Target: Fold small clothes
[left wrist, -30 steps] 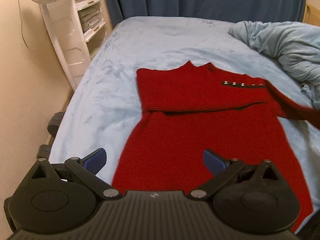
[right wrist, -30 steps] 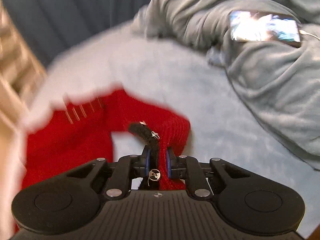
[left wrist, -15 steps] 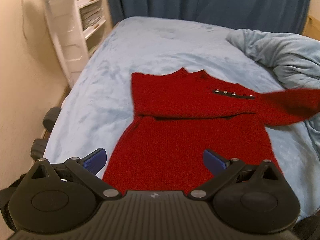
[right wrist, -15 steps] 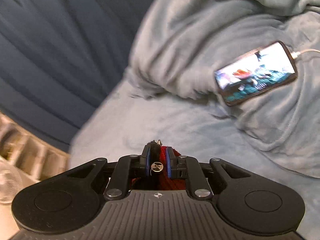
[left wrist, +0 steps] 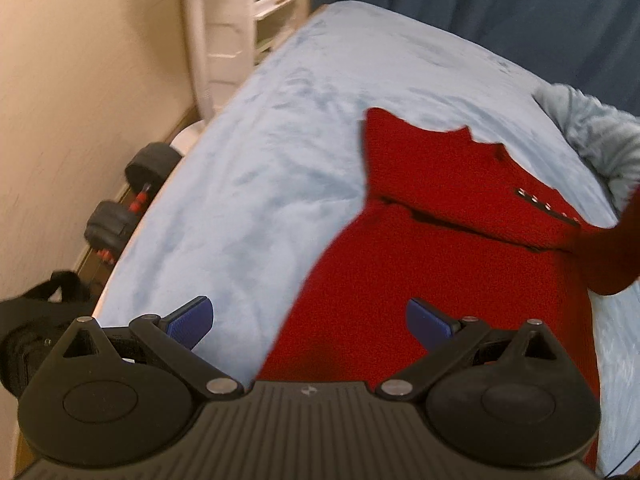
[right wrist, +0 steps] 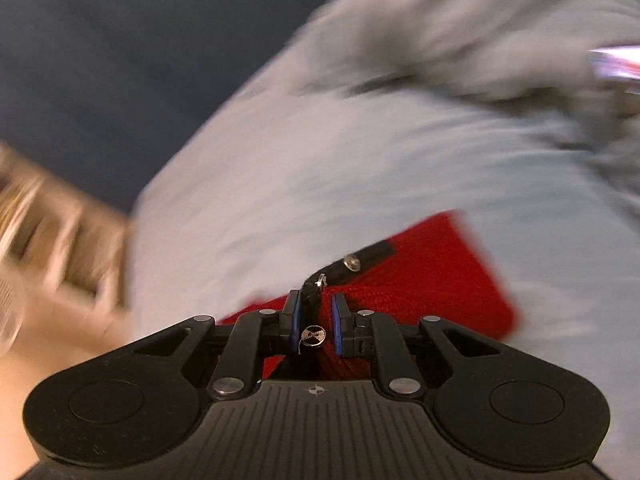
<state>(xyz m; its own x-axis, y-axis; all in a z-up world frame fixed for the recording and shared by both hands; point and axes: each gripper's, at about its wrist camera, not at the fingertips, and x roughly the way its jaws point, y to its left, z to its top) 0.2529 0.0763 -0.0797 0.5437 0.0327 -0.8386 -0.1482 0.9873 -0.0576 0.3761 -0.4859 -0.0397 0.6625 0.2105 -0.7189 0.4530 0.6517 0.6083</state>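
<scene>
- Left gripper [left wrist: 309,322]: fingers spread wide, holding nothing, just above the near hem of the red dress [left wrist: 432,280] lying long-ways up the bed [left wrist: 280,152].
- Right gripper [right wrist: 315,320]: fingers pinching the sleeve [right wrist: 404,280] (button trim and all), lifted at the dress's right side.
</scene>
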